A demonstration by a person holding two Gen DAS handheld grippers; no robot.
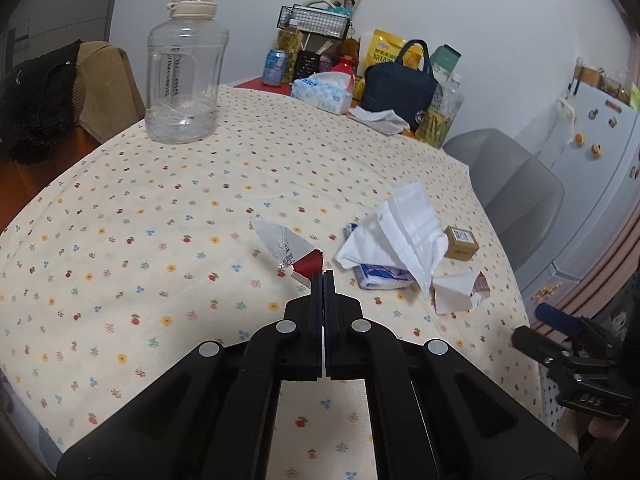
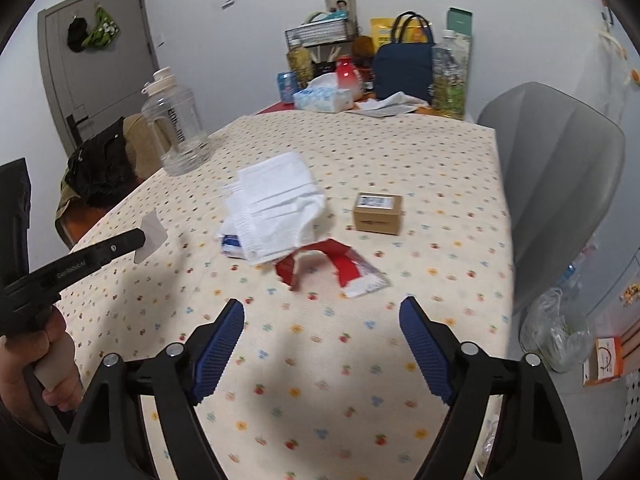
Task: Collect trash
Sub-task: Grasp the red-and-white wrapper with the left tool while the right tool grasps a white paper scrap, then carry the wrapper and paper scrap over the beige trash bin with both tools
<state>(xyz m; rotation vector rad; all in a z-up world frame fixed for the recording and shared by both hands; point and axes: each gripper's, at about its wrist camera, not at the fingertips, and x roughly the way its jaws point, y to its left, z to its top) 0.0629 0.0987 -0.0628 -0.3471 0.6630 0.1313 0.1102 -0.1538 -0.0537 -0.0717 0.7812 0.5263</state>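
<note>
So the left claw [image 1: 323, 276] is pinched shut on a torn white-and-red scrap [image 1: 286, 248], lifted off the surface [image 1: 160, 208]. The right claw [image 2: 322, 320] is spread wide with nothing in it, and the red torn wrapper [image 2: 332, 266] lies straight ahead of it, mid-surface, just this side of the crumpled tissue [image 2: 276, 208]. Right hand's clearly closer.

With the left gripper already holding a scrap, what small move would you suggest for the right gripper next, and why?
Probably ease the right gripper forward and down onto the torn red wrapper. Its jaws stand open and empty just short of that piece, which lies flat on the tablecloth, while the left gripper is shut on a wrapper scrap.
</note>
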